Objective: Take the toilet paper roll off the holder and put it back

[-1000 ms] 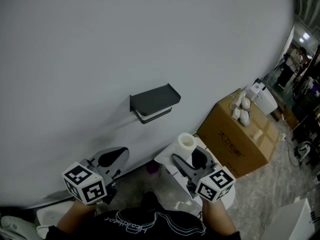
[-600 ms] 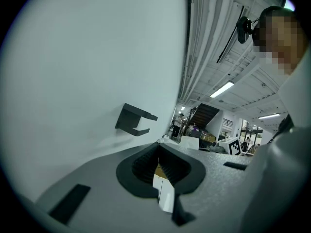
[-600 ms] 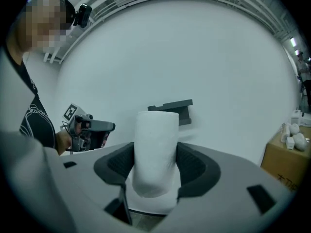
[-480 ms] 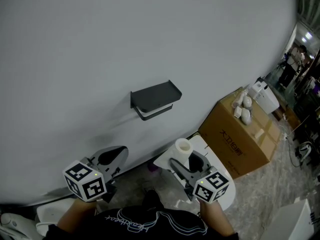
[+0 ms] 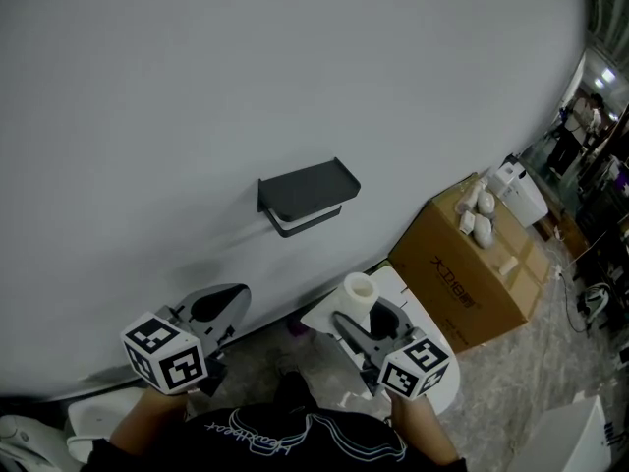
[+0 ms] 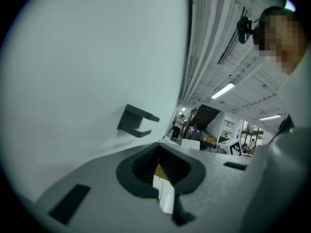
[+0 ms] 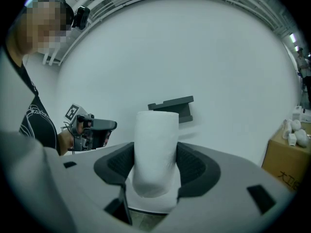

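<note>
Now right gripper (image 7: 155, 168) jaws pinching toilet paper roll (image 5: 360, 291); left gripper (image 6: 157, 148) jaws pressed together; white items (image 5: 475, 214) atop cardboard box (image 5: 470, 281).

The only print is on the brown cardboard box (image 5: 488, 264) standing on the floor by the wall. A short row of dark characters, seemingly Chinese, runs along its long side with a smaller line beneath, and both are too small to read. The right gripper view catches a corner of the same print, cut off at the edge. White cursive lettering crosses the person's black shirt (image 5: 285, 439), but it cannot be made out. The cubes on the left gripper (image 5: 236, 298) and right gripper (image 5: 366, 315) bear black-and-white square marker patterns, with no letters or digits.
</note>
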Demonstrator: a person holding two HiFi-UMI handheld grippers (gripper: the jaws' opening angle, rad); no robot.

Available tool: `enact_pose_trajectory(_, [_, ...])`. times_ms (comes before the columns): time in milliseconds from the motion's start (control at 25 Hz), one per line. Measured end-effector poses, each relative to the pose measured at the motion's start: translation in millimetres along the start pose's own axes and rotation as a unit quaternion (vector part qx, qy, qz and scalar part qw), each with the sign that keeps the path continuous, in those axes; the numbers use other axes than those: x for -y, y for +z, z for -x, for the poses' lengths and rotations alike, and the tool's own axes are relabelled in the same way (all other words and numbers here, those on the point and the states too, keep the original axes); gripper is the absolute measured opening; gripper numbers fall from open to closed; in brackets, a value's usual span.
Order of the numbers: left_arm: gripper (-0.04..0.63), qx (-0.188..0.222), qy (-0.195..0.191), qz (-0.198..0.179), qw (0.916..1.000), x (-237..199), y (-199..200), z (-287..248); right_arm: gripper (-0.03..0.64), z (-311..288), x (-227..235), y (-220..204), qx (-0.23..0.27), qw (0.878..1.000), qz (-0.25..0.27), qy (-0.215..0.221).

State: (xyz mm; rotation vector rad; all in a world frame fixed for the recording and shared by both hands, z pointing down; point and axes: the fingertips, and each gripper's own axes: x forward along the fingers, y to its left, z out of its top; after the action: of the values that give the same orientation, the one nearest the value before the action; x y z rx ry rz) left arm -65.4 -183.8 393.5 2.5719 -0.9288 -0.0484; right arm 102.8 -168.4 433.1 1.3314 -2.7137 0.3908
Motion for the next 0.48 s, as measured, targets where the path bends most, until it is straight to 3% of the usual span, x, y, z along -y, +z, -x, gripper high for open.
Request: enact_pose_trajectory(480, [0.006, 0.006, -0.010, -0.002, 0.9999, -1, 13, -17, 0.268, 1, 12, 32, 0.018, 1.000, -0.003, 0.005])
